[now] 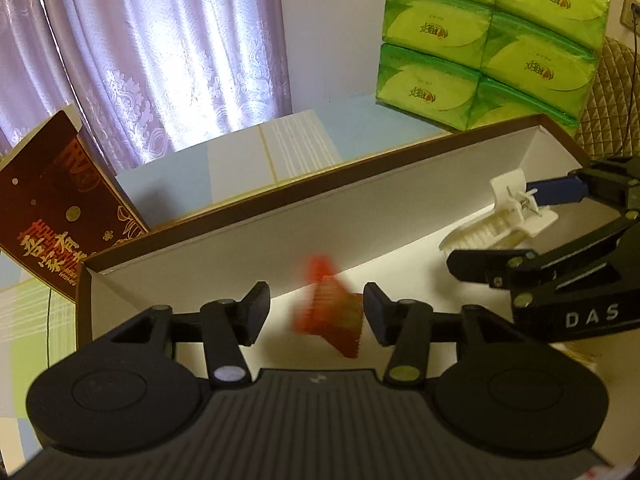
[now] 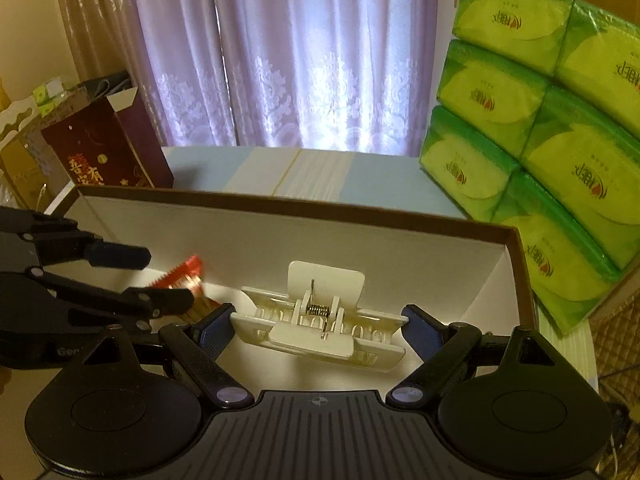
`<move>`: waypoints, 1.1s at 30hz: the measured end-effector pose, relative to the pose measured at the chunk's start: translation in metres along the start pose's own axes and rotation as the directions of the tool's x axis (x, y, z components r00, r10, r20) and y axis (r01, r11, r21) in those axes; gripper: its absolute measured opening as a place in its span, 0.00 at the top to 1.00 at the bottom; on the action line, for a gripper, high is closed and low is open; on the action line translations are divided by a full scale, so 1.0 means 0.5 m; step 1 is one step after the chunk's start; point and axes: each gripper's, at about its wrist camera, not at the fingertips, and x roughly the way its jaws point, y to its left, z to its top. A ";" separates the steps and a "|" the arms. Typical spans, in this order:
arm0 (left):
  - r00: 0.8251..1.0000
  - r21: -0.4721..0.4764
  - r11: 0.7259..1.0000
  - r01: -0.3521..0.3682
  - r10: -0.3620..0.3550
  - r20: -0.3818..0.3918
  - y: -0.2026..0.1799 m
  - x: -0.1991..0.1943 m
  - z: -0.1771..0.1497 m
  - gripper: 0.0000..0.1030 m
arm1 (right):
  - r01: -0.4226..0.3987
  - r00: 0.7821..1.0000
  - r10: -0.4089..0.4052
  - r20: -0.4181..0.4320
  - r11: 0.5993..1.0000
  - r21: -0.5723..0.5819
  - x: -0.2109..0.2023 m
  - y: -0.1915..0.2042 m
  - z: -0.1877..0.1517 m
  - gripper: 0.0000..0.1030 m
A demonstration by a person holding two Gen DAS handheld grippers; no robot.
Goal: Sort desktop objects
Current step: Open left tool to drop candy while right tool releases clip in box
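Observation:
A shallow box point(image 1: 240, 248), white inside with a brown rim, lies across both views. My left gripper point(image 1: 316, 308) is open over the box's left half. A red snack packet point(image 1: 328, 312) shows blurred in the gap between its fingers, touching neither pad. In the right wrist view the packet point(image 2: 184, 276) lies by the left gripper point(image 2: 148, 278). My right gripper point(image 2: 318, 328) is shut on a white hair claw clip point(image 2: 320, 320), one pad at each end, over the box's right half. The left wrist view shows that clip point(image 1: 508, 220) in the right gripper point(image 1: 512, 230).
Stacked green tissue packs point(image 2: 540, 152) stand just beyond the box's right end. A dark red gift bag point(image 2: 112, 148) stands at the far left. The table point(image 2: 320, 172) has a light blue striped cloth. Lilac curtains hang behind.

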 end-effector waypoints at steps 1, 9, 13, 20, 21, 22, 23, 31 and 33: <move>1.000 -0.003 1.000 0.001 -0.001 -0.002 0.001 0.001 0.000 0.55 | -0.001 1.000 0.001 0.000 1.000 0.000 0.001 0.000 0.002 0.16; 1.000 -0.011 1.000 -0.001 0.001 -0.006 0.008 0.002 0.000 0.55 | -0.001 1.000 0.000 0.011 1.000 0.025 0.014 0.000 0.013 0.15; 1.000 -0.011 1.000 -0.007 0.007 -0.002 0.012 -0.004 -0.003 0.50 | -0.007 0.999 0.006 0.036 1.000 0.023 0.008 0.002 0.019 0.06; 1.000 -0.016 1.000 -0.011 0.011 0.003 0.012 -0.022 -0.009 0.41 | -0.022 0.999 0.020 0.048 0.999 0.033 -0.021 -0.004 0.020 0.05; 1.000 -0.016 1.000 -0.014 0.014 0.006 0.013 -0.027 -0.012 0.40 | -0.021 0.999 0.020 0.050 0.999 0.030 -0.028 -0.003 0.018 0.04; 1.000 -0.017 1.000 -0.014 0.014 0.008 0.013 -0.033 -0.014 0.39 | -0.021 0.998 0.019 0.053 0.999 0.026 -0.034 -0.003 0.015 0.03; 1.000 -0.019 1.000 -0.012 0.012 0.009 0.013 -0.037 -0.015 0.39 | -0.021 0.998 0.019 0.053 1.000 0.023 -0.039 -0.002 0.013 0.03; 0.999 -0.045 0.999 -0.019 0.021 0.038 0.009 -0.094 -0.036 0.21 | -0.040 0.998 0.041 0.055 0.999 -0.030 -0.108 0.014 -0.020 0.02; 0.999 -0.063 0.998 -0.017 0.020 0.046 0.008 -0.113 -0.043 0.20 | -0.050 0.997 0.052 0.054 0.998 -0.048 -0.128 0.019 -0.032 0.02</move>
